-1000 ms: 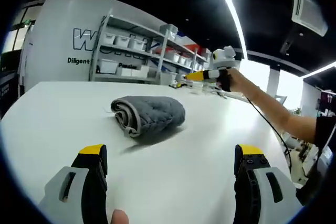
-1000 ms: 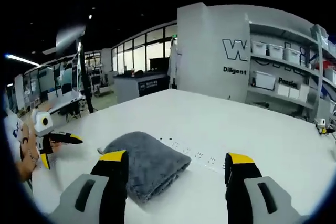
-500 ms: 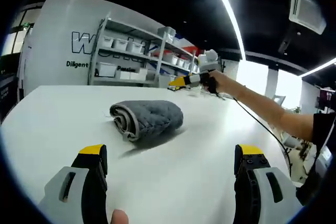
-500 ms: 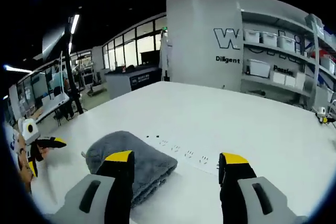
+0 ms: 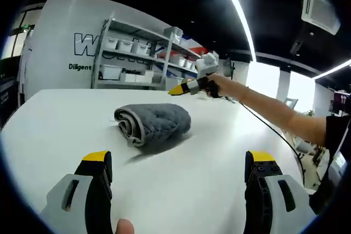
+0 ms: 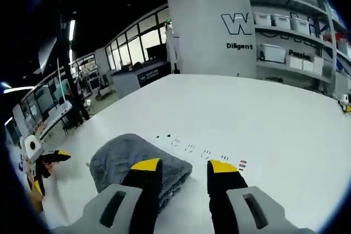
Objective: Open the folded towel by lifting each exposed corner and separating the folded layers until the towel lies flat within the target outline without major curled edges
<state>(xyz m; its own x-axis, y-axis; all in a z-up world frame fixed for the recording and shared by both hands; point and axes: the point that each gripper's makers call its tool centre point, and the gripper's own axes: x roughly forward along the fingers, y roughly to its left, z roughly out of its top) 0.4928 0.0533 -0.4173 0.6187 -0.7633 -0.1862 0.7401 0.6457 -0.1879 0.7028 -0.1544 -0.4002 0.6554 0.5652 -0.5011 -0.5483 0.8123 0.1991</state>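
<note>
Towel (image 5: 153,124) grey, quilted, rolled, white table (image 5: 219,157), left claw (image 5: 178,160) wide, right claw (image 6: 184,167) narrowed.

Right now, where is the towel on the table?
The towel lies folded on the white table, ahead of the left gripper in the left gripper view. In the right gripper view it sits just behind the right gripper's left jaw.

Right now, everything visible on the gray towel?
The gray towel is still folded into a thick bundle, with a quilted, plush-looking surface and a rolled, layered edge facing the left gripper view. It lies on the white table, beside a row of small printed marks. Neither gripper touches it.
</note>
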